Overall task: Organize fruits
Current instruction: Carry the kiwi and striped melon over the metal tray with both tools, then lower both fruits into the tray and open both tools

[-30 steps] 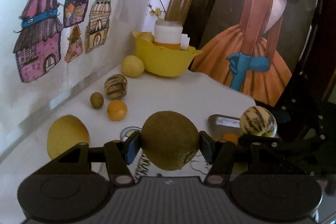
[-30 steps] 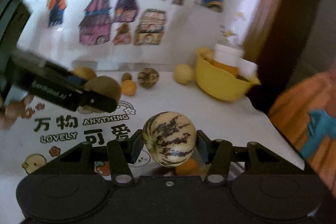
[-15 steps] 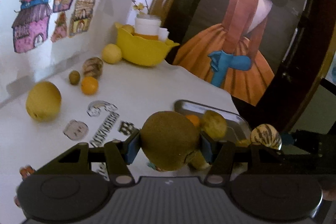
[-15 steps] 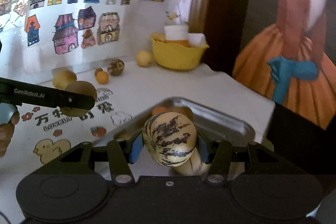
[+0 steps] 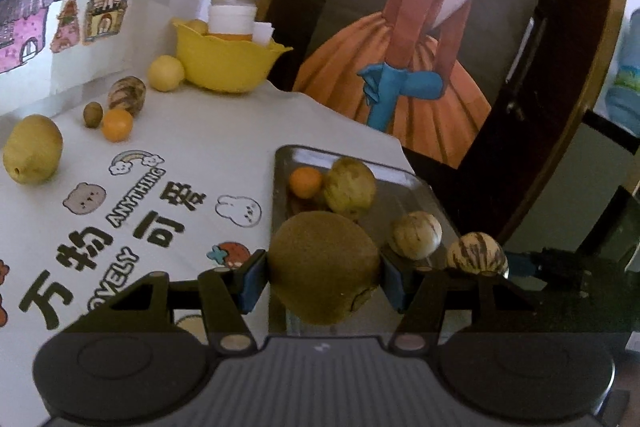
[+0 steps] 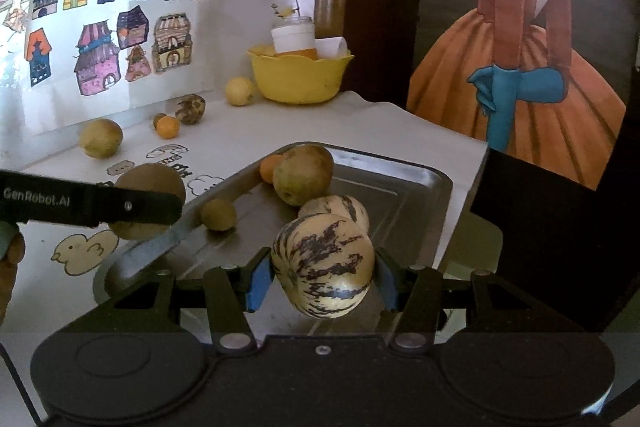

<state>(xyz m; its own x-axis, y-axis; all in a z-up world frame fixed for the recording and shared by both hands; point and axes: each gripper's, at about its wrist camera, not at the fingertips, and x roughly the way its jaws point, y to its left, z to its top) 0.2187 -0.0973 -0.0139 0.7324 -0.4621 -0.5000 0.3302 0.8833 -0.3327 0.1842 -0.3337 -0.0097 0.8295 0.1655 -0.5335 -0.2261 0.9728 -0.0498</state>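
Note:
My left gripper (image 5: 324, 281) is shut on a large brown kiwi (image 5: 324, 267), held above the near left rim of the metal tray (image 5: 280, 163). My right gripper (image 6: 324, 281) is shut on a striped melon (image 6: 324, 267), held over the tray's near end (image 6: 440, 183). In the tray lie an orange (image 6: 270, 167), a greenish pear-like fruit (image 6: 304, 173), another striped melon (image 6: 340, 205) and a small kiwi (image 6: 218, 214). The right wrist view shows the left gripper (image 6: 148, 203) and its kiwi (image 6: 150, 179) just left of the tray.
At the back stands a yellow bowl (image 5: 228, 67) holding a white jar. Loose fruit lies along the wall: a lemon (image 5: 166, 73), a striped melon (image 5: 127, 95), a small kiwi (image 5: 93, 114), an orange (image 5: 117, 125), a big yellow fruit (image 5: 33, 155). The table edge runs just right of the tray.
Both grippers have carried their fruit from over the printed tablecloth to the metal tray and dropped slightly. The right gripper has rolled level. Neither grip has changed.

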